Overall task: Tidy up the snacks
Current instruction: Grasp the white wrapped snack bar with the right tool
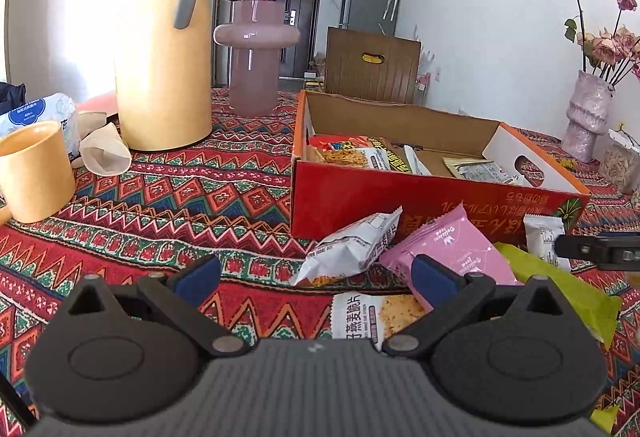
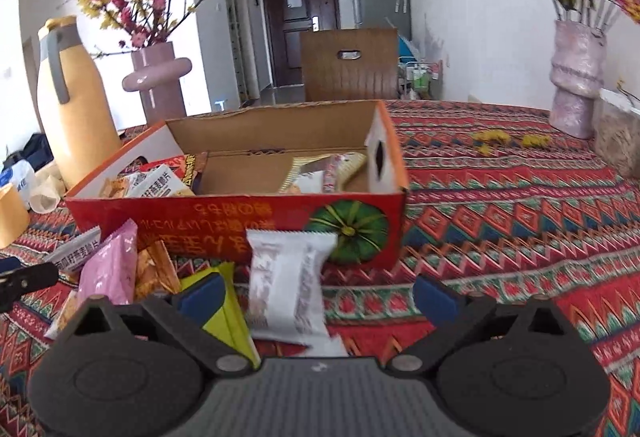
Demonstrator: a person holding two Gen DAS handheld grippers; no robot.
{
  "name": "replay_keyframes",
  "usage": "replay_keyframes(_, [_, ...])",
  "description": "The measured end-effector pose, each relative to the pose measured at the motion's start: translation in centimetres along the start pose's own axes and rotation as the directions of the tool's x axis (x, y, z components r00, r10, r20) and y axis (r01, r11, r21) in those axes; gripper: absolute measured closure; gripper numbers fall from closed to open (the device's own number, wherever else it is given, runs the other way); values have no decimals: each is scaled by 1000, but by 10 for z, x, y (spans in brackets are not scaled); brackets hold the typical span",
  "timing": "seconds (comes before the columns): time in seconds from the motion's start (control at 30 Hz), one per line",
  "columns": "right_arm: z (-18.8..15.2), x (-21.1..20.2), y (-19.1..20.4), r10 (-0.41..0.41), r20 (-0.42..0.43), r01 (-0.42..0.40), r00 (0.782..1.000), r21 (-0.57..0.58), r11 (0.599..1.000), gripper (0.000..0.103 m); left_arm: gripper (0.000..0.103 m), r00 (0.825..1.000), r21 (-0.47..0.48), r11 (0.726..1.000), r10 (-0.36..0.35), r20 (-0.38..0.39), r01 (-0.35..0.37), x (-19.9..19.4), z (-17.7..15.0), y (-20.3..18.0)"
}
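The left gripper (image 1: 318, 277) gapes wide and empty over a white oat-crisp packet (image 1: 376, 317). The right gripper (image 2: 316, 297) stands wide around a white snack packet (image 2: 284, 285), pads clear of it. The red cardboard box (image 2: 240, 221) sits at twelve o'clock, with bare patterned tablecloth (image 2: 520, 205) at two o'clock.

Red cardboard box (image 2: 224, 213) part-filled with snacks, loose snack packets (image 2: 284, 289) heaped before it

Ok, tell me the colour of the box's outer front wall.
Red box, best seen from the right wrist.
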State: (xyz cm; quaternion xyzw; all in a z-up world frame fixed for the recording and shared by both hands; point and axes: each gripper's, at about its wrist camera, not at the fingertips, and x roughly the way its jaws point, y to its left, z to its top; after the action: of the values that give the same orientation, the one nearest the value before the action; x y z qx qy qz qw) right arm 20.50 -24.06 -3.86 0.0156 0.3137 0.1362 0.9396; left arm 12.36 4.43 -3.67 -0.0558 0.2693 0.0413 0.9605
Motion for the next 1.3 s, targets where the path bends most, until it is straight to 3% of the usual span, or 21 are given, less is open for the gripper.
replay_keyframes(0.2, [6, 21, 8, -13, -51, 14, 999, 13, 1000, 13, 0, 1000, -4, 1000, -10, 1, 10, 0, 0, 0])
replay_keyframes(0.37, [9, 31, 8, 0, -66, 1, 998, 25, 1000, 24, 0, 1000, -12, 1000, -15, -4, 15, 1, 0, 1])
replay_keyframes(0.43, [10, 35, 8, 7, -84, -5, 996, 29, 1000, 41, 0, 1000, -12, 1000, -16, -3, 16, 0, 0, 1])
replay_keyframes(0.47, [9, 37, 7, 21, -93, -17, 995, 36, 999, 55, 0, 1000, -13, 1000, -16, -3, 16, 0, 0, 2])
replay_keyframes(0.5, [9, 37, 5, 33, -98, -28, 995, 45, 999, 61, 0, 1000, -14, 1000, -16, -3, 16, 0, 0, 2])
replay_keyframes(0.9, [-2, -23, -31, -20, 112, 8, 994, 105, 994, 63, 0, 1000, -11, 1000, -14, 2, 14, -1, 0, 1])
replay_keyframes(1.13, [-18, -25, -63, -57, 120, 29, 991, 222, 975, 63, 3, 999, 54, 997, 50, -16, -49, 3, -1, -10])
replay_keyframes(1.3, [-25, -21, -68, -40, 121, 10, 992, 237, 971, 63, 18, 996, 168, 983, 84, -30, -78, 6, -1, -21])
